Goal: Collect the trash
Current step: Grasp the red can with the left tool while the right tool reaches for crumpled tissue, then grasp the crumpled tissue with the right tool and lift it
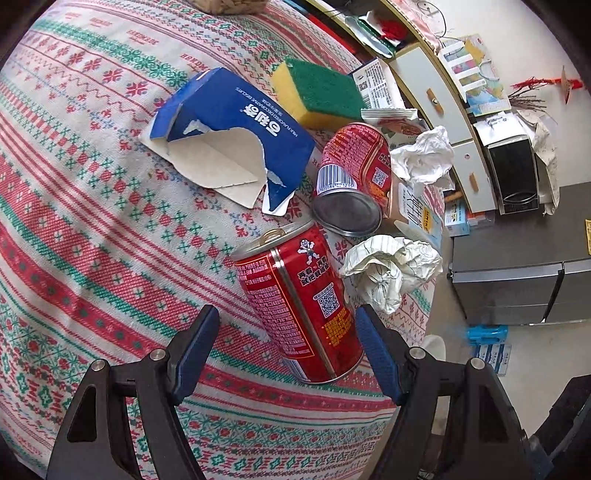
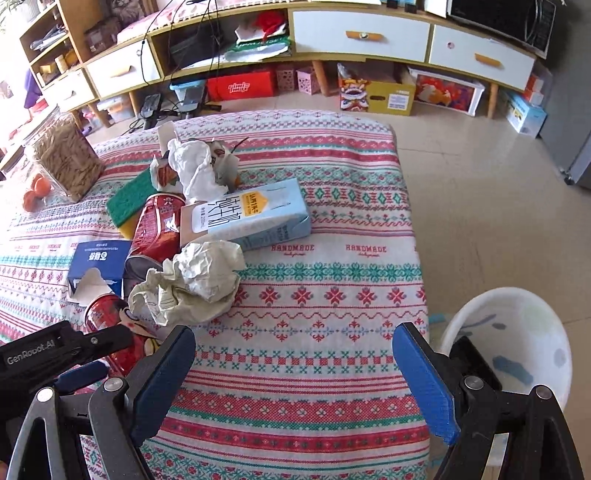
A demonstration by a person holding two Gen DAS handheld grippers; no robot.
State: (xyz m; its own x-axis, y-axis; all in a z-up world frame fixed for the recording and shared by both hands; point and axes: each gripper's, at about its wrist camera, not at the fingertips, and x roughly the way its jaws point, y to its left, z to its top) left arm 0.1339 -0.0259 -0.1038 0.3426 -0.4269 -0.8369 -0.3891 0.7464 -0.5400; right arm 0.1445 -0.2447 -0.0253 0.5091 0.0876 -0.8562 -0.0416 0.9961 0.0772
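My left gripper [image 1: 286, 350] is open, its fingers on either side of a red can [image 1: 299, 299] lying on the patterned tablecloth [image 1: 92, 240]. The right pad looks close to or touching the can; the left pad is apart from it. Beyond lie a second red can [image 1: 351, 177], a torn blue box [image 1: 229, 129] and crumpled paper [image 1: 391, 269]. My right gripper [image 2: 293, 376] is open and empty above the cloth [image 2: 314, 295]. The near can [image 2: 110, 332], crumpled paper [image 2: 192, 280] and a light blue carton [image 2: 251, 214] lie ahead of it on the left.
A white trash bin [image 2: 517, 347] stands on the floor past the table's right edge. A green and yellow sponge [image 1: 317, 92], another paper wad [image 1: 424, 155], a jar of snacks [image 2: 66, 155] and oranges [image 2: 35, 192] are on the table. Cabinets [image 2: 362, 33] line the far wall.
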